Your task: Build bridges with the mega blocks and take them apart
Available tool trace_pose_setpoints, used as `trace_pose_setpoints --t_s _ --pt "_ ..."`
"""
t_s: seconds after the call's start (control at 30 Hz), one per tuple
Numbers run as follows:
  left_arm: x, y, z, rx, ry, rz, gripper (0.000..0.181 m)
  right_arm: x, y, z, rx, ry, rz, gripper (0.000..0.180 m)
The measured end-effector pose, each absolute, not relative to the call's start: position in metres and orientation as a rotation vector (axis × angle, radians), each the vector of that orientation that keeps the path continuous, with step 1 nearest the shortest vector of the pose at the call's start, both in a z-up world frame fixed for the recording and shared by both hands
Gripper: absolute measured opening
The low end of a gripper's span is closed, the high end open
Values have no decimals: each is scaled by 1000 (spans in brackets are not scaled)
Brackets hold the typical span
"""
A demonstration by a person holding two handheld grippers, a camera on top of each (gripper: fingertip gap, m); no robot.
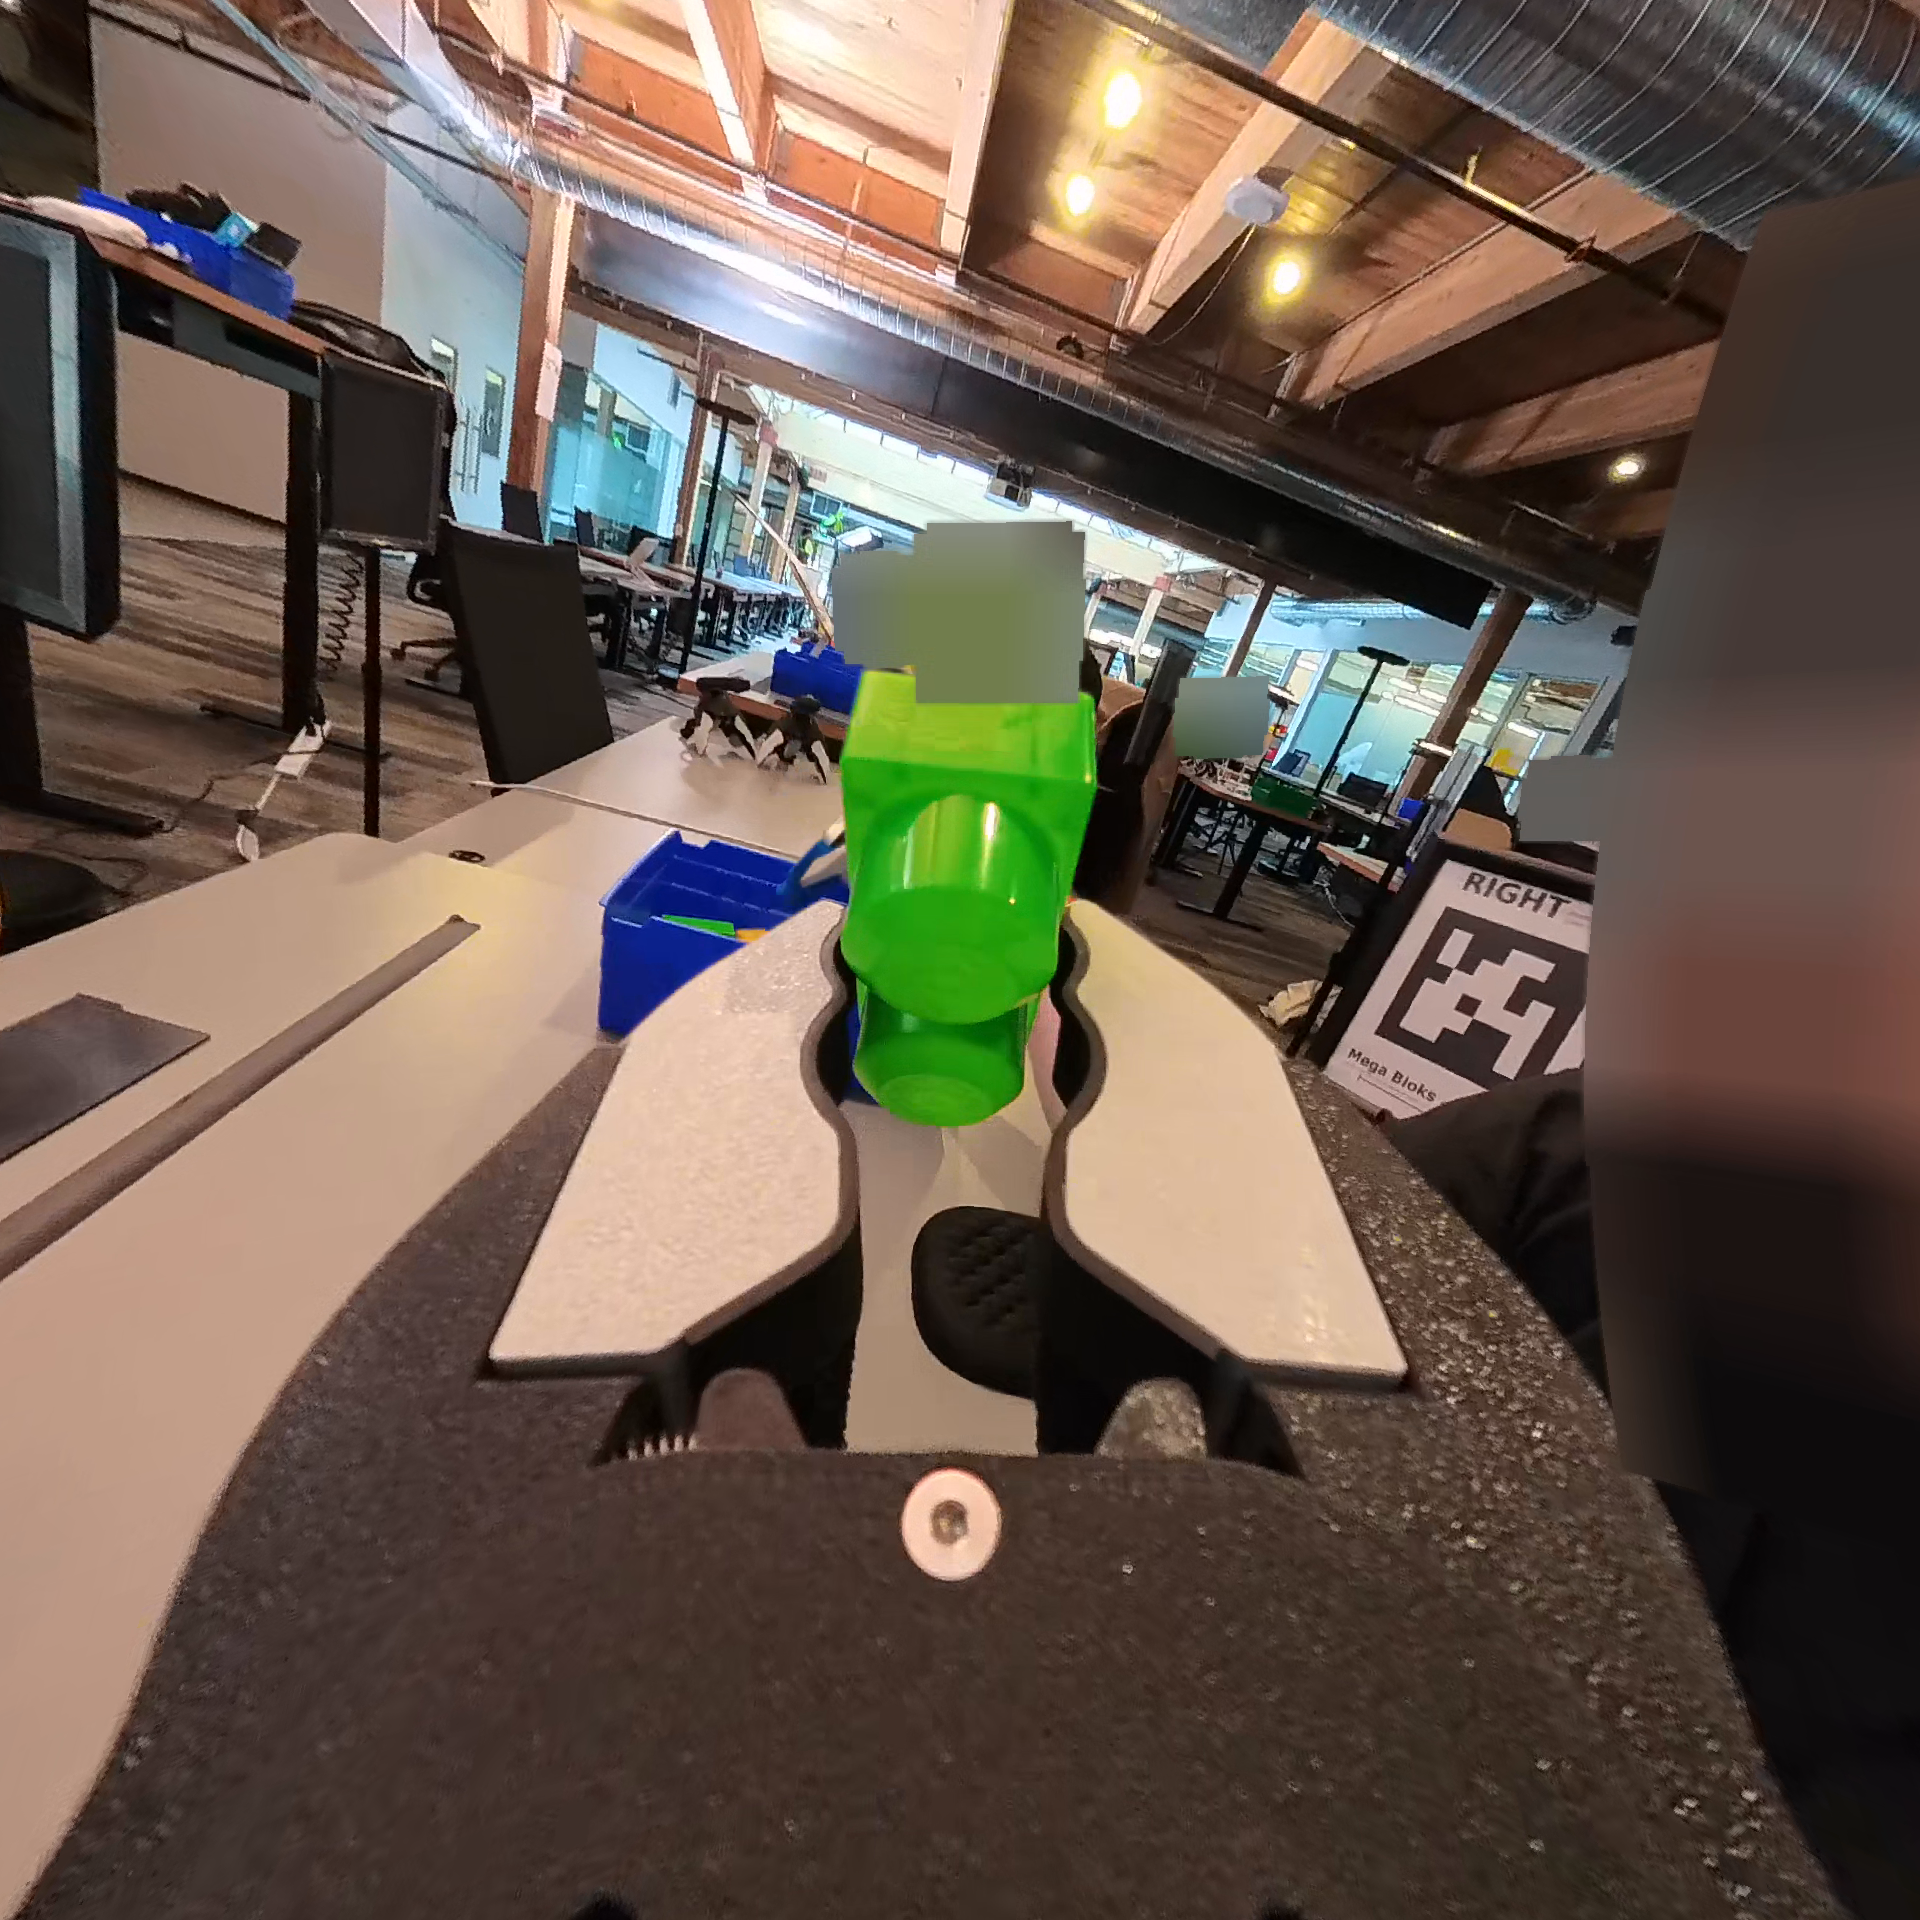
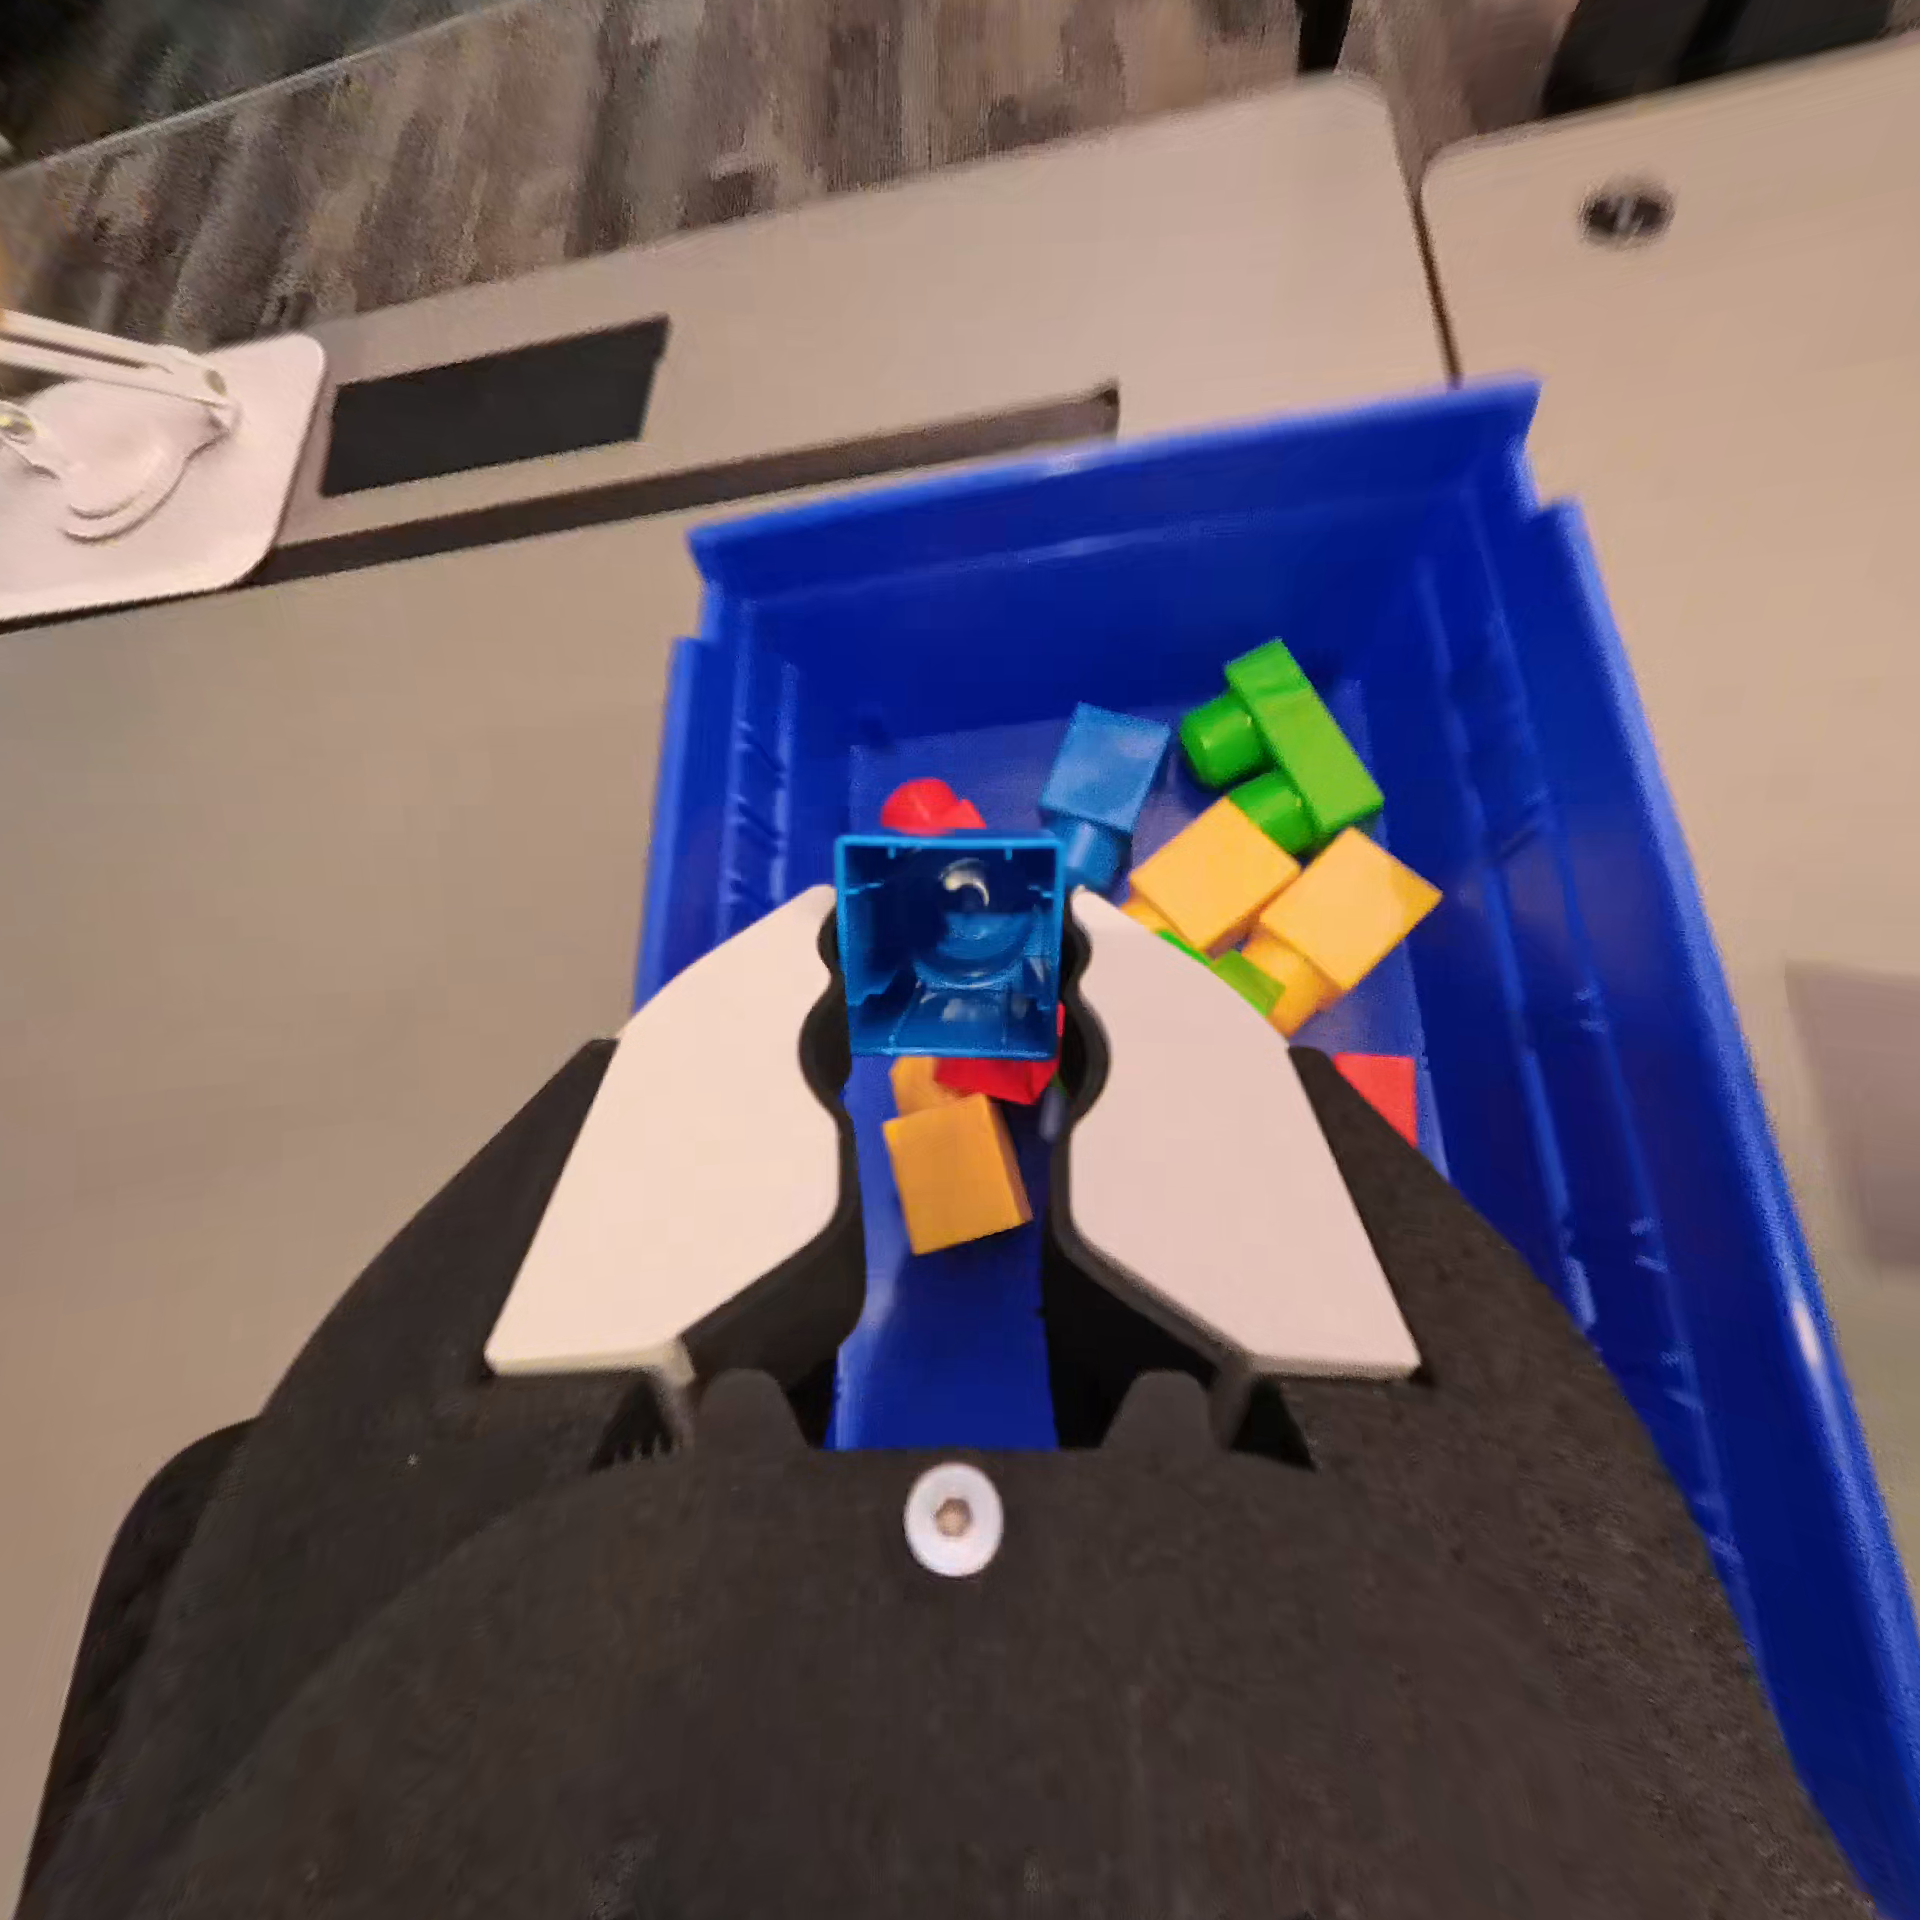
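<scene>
Left wrist view: the left gripper [image 1: 951, 997] is clenched on a green block [image 1: 961, 883], which is pinched between the white fingers [image 1: 727, 1122] with its two studs turned toward the camera. The block is held up in the air, above the table [image 1: 260, 1039]. Just beyond the fingers, to the left, a blue bin [image 1: 686, 935] is seen on the table with some blocks inside. Farther right, a board with a black-and-white marker [image 1: 1475, 997] is propped upright. An open office with desks lies in the far background.

In the right wrist view, the right gripper [image 2: 951, 961] is closed around a blue block [image 2: 951, 951], whose hollow underside faces the camera. The block is held over the bin [image 2: 1507, 831]. Loose blocks are scattered on the bin's floor: yellow blocks [image 2: 1278, 914] and a green two-stud block [image 2: 1288, 758] to the far right, a second blue block [image 2: 1101, 790] beside them, a red block [image 2: 925, 810] just past the held one, and another yellow block [image 2: 956, 1174] nearer, between the fingers. A clear plastic item [image 2: 125, 457] rests on the table at far left.
</scene>
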State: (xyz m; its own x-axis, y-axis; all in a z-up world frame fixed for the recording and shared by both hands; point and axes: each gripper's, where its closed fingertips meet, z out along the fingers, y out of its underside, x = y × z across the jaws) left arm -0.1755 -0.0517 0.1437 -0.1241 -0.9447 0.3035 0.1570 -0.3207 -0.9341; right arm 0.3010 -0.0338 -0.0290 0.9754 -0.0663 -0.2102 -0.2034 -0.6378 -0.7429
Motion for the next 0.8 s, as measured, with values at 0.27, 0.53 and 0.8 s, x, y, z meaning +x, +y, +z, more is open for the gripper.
trace_pose_setpoints --t_s 0.27,0.53,0.8 --pt "-161 -53 130 -1309 1019 -1586 36 322 -17 -42 -2188 309 197 56" --pt "-131 -51 87 -1507 1148 -1431 35 162 -17 122 -1675 -284 512 52" --pt "-115 -63 70 -1555 1254 -1373 36 -75 -58 148 -1447 -975 904 52"
